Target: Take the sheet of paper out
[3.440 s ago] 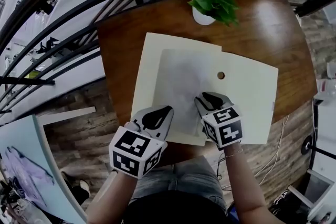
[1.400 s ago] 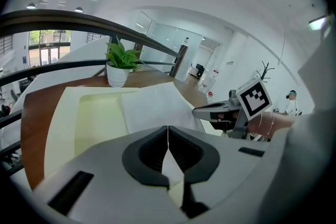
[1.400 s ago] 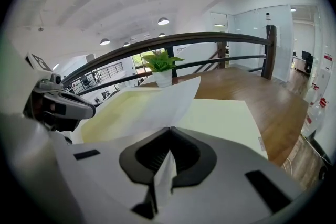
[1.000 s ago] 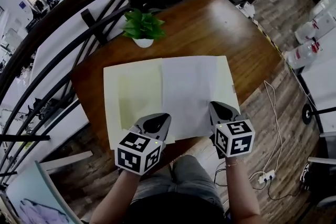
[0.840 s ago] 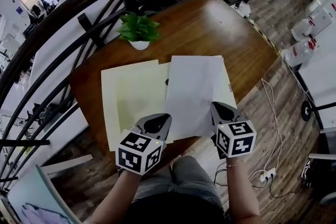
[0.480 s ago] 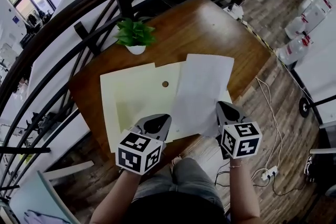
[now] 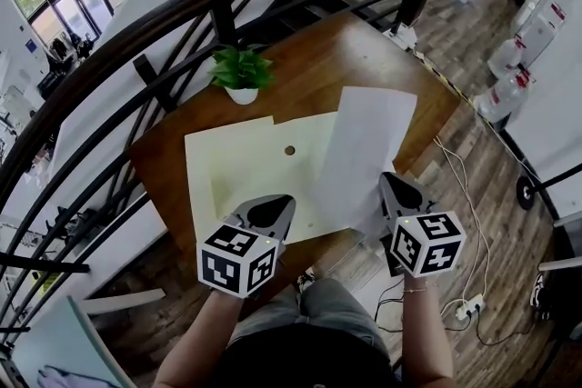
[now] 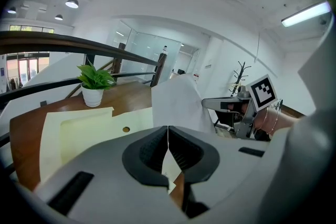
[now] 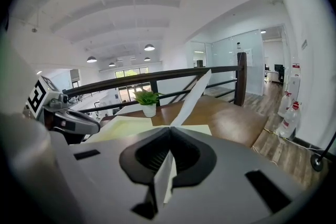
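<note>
Right gripper (image 9: 169,131) jaws clamped on the near edge of a white sheet of paper (image 7: 364,150), sheet raised and slanting over the right side of a pale yellow paper folder (image 7: 245,168), left gripper (image 8: 168,131) jaws pinching the folder's near edge, folder flat on a brown wooden table (image 7: 364,50), green potted plant (image 7: 239,73) beyond.

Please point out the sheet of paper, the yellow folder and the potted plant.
sheet of paper (image 7: 368,145): head view, middle of sheet.
yellow folder (image 7: 238,173): head view, left flap.
potted plant (image 7: 242,94): head view, white pot.
</note>
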Tool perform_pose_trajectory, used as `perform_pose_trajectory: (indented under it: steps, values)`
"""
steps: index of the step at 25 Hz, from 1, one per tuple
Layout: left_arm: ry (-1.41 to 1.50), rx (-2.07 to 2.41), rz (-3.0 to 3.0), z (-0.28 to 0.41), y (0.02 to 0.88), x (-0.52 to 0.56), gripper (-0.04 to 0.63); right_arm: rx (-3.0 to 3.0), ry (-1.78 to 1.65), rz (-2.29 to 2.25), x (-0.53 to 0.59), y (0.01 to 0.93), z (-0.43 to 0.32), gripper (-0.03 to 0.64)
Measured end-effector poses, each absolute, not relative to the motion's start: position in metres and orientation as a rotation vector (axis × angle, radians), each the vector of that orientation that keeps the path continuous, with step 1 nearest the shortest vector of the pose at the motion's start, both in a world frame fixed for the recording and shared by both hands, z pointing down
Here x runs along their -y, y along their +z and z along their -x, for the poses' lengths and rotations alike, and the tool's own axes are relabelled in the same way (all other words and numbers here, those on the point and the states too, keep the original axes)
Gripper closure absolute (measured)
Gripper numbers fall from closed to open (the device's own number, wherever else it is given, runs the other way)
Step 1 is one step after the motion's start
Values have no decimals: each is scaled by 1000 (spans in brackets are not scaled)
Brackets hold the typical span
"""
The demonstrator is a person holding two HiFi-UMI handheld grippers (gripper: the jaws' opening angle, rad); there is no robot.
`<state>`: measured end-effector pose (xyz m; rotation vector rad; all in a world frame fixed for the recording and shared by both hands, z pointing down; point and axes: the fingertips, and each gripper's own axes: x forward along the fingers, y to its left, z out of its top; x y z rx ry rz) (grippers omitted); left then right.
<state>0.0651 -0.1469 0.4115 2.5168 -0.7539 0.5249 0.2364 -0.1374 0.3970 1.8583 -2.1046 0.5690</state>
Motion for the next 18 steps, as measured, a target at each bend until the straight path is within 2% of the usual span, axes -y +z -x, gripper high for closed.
perform_pose_trajectory:
  steps: [18]
  values:
    - [351, 932, -2555, -24, 364, 163, 577, 2326, 362, -1809, 136, 313, -187, 589]
